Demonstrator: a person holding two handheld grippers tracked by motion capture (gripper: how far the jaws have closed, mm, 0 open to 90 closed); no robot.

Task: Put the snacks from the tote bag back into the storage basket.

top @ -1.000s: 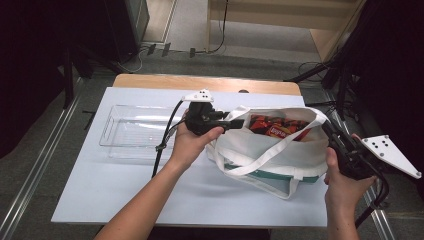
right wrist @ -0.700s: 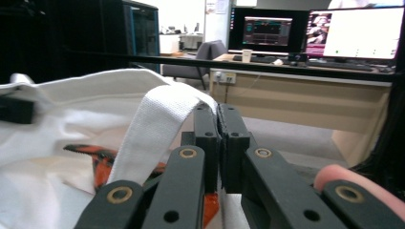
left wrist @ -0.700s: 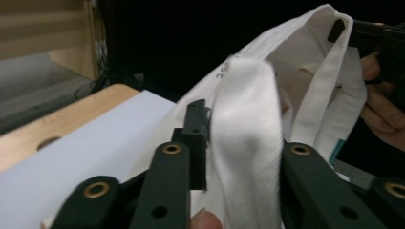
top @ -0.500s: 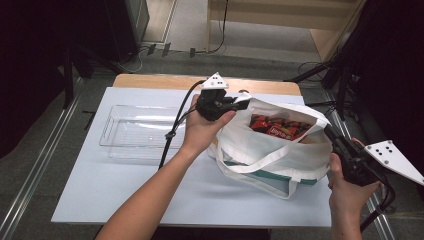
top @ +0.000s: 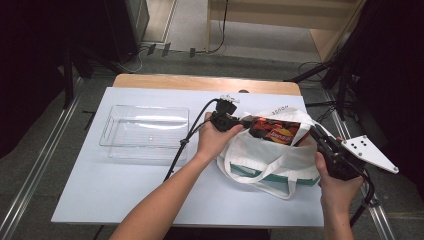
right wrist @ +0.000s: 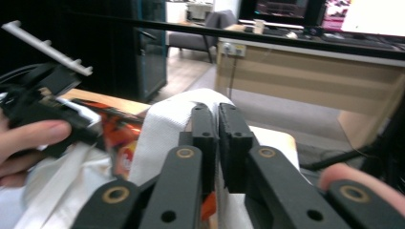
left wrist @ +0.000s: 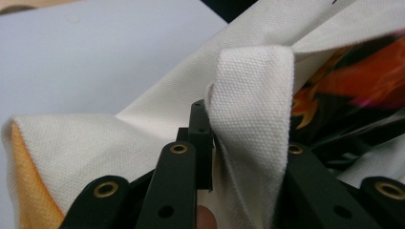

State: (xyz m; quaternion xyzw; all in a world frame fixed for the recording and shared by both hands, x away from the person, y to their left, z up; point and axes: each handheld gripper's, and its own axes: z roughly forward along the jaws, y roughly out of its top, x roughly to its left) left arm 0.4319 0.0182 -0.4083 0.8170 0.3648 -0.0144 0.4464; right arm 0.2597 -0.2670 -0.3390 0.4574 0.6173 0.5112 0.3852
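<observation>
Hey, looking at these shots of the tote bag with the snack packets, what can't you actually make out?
- Lower part of the snack packets: high view, hidden by the wall of the tote bag.
- Print on the packets: blurred and too small to read.
- Pads of the left gripper: left gripper view, covered by the bag's strap.
- What the right gripper pinches: right gripper view, jaws nearly together on white fabric, its edge hidden.
- Tray contents: glare on clear plastic.

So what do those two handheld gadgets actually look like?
Both are black. The left gripper trails a black cable; the right gripper carries a grey three-cornered plate with dark dots. Their jaws are black bars with brass-ringed rivets. The forearms are bare.
</observation>
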